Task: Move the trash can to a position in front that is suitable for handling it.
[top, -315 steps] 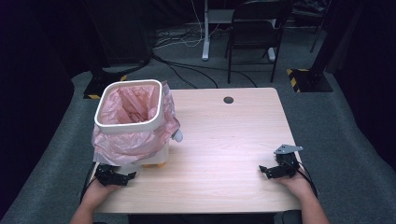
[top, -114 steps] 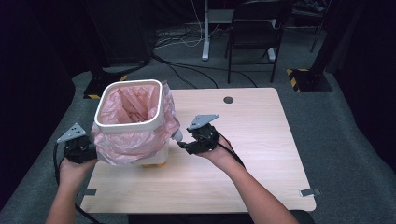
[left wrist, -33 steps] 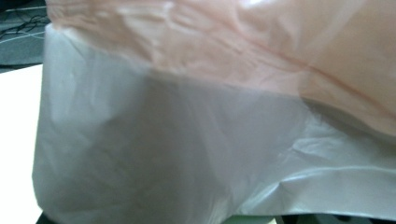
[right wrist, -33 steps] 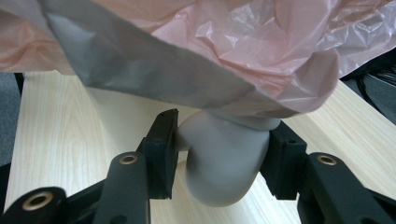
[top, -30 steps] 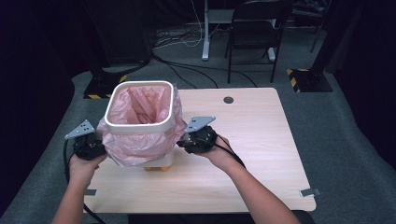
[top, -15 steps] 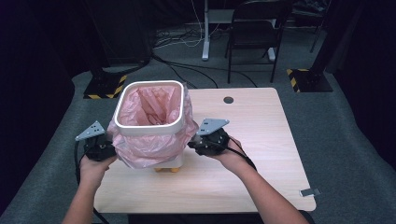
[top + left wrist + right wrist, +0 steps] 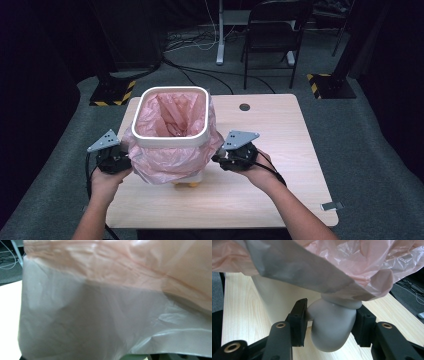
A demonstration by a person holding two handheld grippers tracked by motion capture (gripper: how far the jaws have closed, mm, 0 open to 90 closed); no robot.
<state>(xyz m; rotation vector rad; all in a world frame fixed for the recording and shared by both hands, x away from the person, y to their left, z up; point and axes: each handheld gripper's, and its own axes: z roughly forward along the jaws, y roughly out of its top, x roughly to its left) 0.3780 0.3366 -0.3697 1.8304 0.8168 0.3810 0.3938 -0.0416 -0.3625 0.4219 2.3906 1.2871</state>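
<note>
A white bin point(image 7: 170, 142) lined with a pink bag point(image 7: 165, 165) hangs just above the wooden table point(image 7: 285, 150), between my two grippers. My right gripper point(image 7: 220, 159) is at its right side. In the right gripper view, that gripper point(image 7: 329, 322) is shut on the bin's rounded grey handle point(image 7: 332, 330), below the bag's overhang point(image 7: 352, 262). My left gripper point(image 7: 122, 160) presses into the bin's left side, its jaws hidden under the bag. The left gripper view looks straight at the bag point(image 7: 125, 270) and the bin wall point(image 7: 87, 322).
A round cable hole point(image 7: 244, 107) sits at the table's far edge and a strip of tape point(image 7: 331, 205) near its front right corner. Behind the table stand a black chair point(image 7: 272, 30) and two yellow-striped stand bases point(image 7: 112, 92) point(image 7: 327, 82) on the grey carpet.
The bin and both grippers have moved together to the right, from the table's left edge towards its middle, and risen slightly. Neither grip has changed.
</note>
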